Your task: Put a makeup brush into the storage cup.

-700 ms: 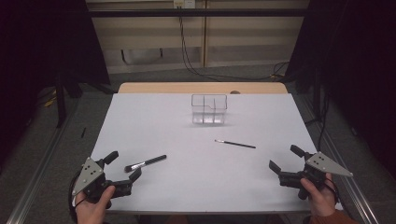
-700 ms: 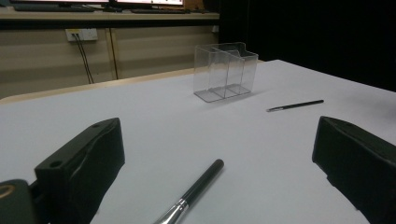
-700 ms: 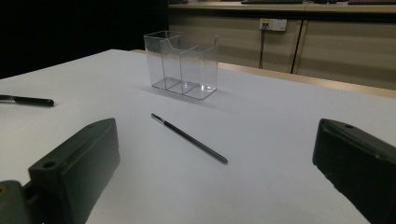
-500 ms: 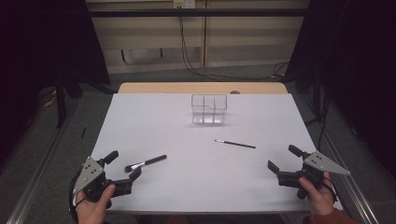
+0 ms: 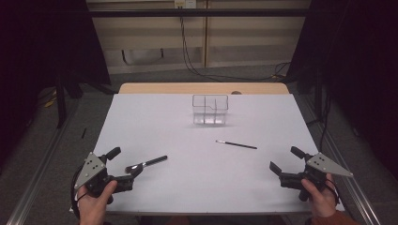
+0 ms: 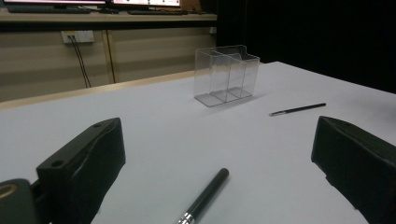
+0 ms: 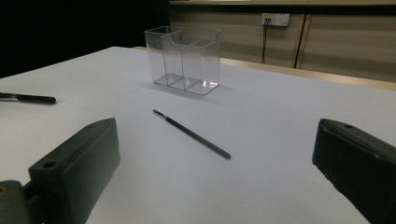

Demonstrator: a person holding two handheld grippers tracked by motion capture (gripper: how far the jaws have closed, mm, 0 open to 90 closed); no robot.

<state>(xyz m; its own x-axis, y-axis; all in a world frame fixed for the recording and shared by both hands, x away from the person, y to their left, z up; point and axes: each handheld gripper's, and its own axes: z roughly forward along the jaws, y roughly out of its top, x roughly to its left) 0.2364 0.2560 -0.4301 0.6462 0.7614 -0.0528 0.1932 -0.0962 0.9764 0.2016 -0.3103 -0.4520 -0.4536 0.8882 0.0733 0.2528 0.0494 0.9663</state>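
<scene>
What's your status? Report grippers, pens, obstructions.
Left gripper open, thick pen lying at its jaws. Right gripper open, holding nothing. Thin pen flat mid-table. Clear organizer upright behind, nothing in the way.

White-topped rectangular table (image 5: pixel 155 117), bare wood strip along the far edge. On it: clear plastic three-compartment organizer (image 5: pixel 210 109) upright toward the far middle, thin black brush (image 5: pixel 236 144) flat right of centre, thicker black pen with silver tip (image 5: pixel 146 164) flat near left.

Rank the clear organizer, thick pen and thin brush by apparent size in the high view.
1. Clear organizer, plainly largest.
2. and 3. Thick pen and thin brush: similar length; the pen is thicker but nearer the camera, so unranked.
</scene>
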